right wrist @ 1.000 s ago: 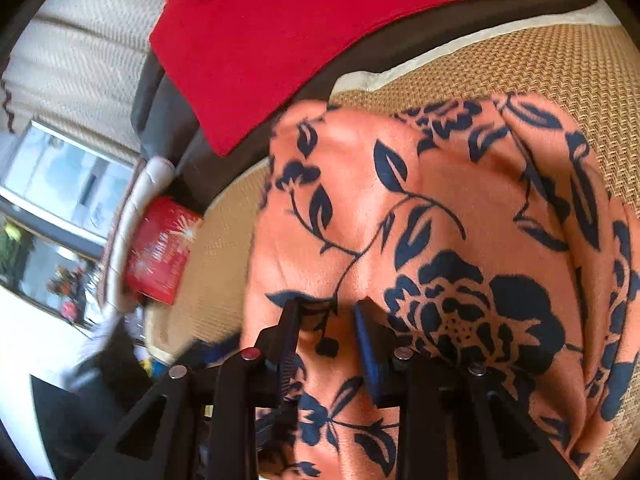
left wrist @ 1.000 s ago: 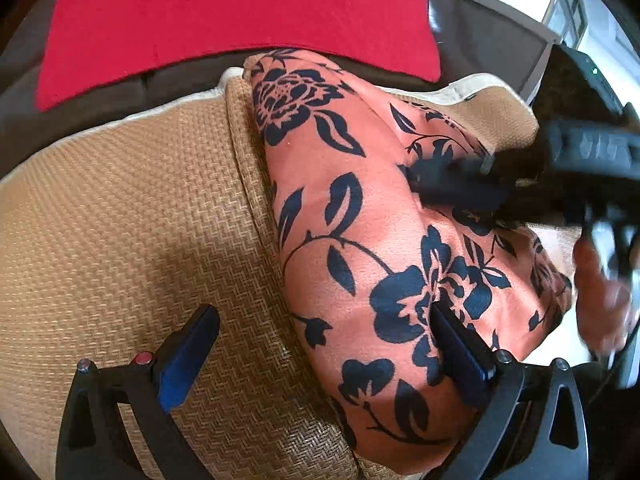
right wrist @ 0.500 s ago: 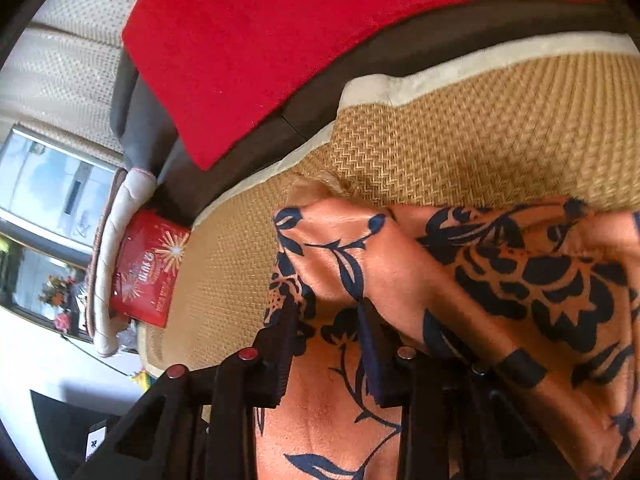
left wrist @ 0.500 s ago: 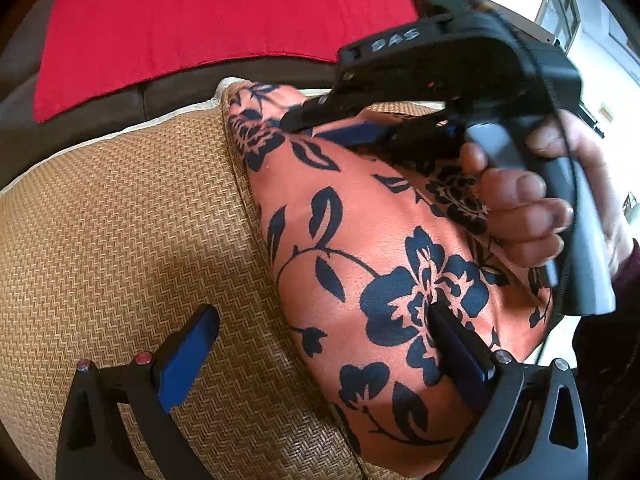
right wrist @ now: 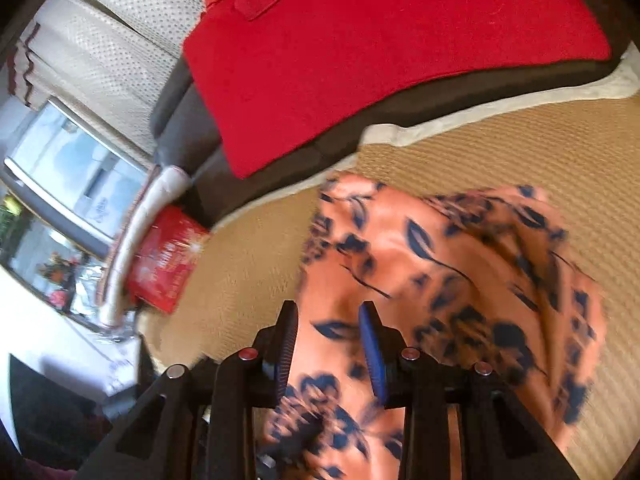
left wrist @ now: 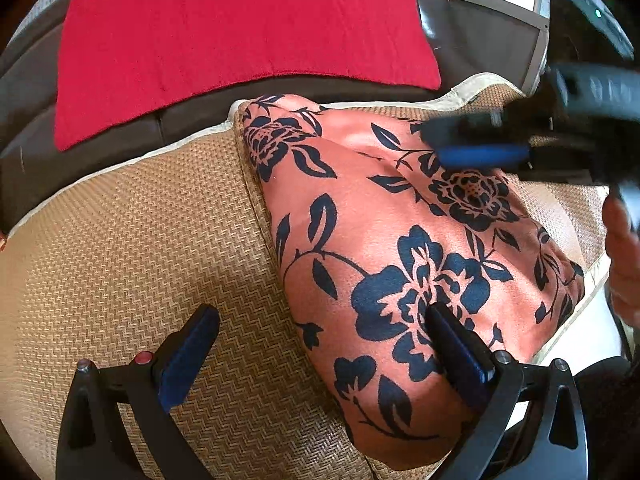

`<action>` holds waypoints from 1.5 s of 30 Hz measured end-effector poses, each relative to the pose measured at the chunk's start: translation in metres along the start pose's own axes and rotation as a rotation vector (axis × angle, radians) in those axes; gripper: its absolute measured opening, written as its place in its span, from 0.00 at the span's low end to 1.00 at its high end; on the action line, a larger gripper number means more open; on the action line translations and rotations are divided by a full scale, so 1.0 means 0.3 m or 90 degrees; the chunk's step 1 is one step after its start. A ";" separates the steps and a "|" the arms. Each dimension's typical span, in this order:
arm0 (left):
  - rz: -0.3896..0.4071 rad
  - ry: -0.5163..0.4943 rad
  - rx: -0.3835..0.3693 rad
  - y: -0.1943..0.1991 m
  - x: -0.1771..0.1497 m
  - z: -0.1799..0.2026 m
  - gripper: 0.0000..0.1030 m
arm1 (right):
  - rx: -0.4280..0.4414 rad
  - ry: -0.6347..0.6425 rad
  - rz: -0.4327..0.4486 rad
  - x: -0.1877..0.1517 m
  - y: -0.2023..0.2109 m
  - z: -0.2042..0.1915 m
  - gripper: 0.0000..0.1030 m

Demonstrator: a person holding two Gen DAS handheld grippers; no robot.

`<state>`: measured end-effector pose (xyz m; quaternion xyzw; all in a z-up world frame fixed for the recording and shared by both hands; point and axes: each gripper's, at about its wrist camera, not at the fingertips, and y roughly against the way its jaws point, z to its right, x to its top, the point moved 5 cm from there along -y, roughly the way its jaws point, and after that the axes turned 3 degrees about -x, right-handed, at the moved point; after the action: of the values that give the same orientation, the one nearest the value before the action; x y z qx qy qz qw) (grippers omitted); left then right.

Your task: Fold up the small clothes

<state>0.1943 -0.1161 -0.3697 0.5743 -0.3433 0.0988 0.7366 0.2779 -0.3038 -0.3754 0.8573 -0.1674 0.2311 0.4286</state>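
An orange garment with a dark blue flower print (left wrist: pixel 384 240) lies folded on a woven tan seat mat (left wrist: pixel 120 248). My left gripper (left wrist: pixel 320 320) is open wide, its right finger (left wrist: pixel 456 344) resting on the garment's near end and its left finger (left wrist: pixel 188 344) over the mat. My right gripper (right wrist: pixel 330 320) is open a little above the garment (right wrist: pixel 440 280), with nothing between the pads. It shows blurred in the left wrist view (left wrist: pixel 480 152) over the garment's far right part.
A red cloth (left wrist: pixel 240 32) lies on the dark sofa back (left wrist: pixel 28 80) behind the mat. A red box (right wrist: pixel 164 264) sits at the sofa's end beside a pale armrest (right wrist: pixel 128 240). A hand (left wrist: pixel 624 256) shows at the right edge.
My right gripper has let go of the garment fold and pulled back to the right, its jaws opening. The garment now lies flatter. My left gripper has stayed in place.
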 end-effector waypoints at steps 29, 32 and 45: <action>0.099 0.025 0.070 0.245 0.038 -0.035 1.00 | -0.058 -0.010 -0.010 -0.086 0.011 0.076 0.35; 0.113 0.037 0.094 0.272 0.047 -0.075 1.00 | -0.058 -0.005 0.013 -0.088 0.047 0.065 0.35; 0.129 0.080 0.179 0.299 0.063 -0.225 1.00 | -0.110 -0.010 0.013 -0.094 0.040 0.092 0.35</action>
<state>0.1863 -0.0305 -0.2954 0.6268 -0.3354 0.2554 0.6553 0.2552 -0.3306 -0.3972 0.8170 -0.1991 0.2135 0.4973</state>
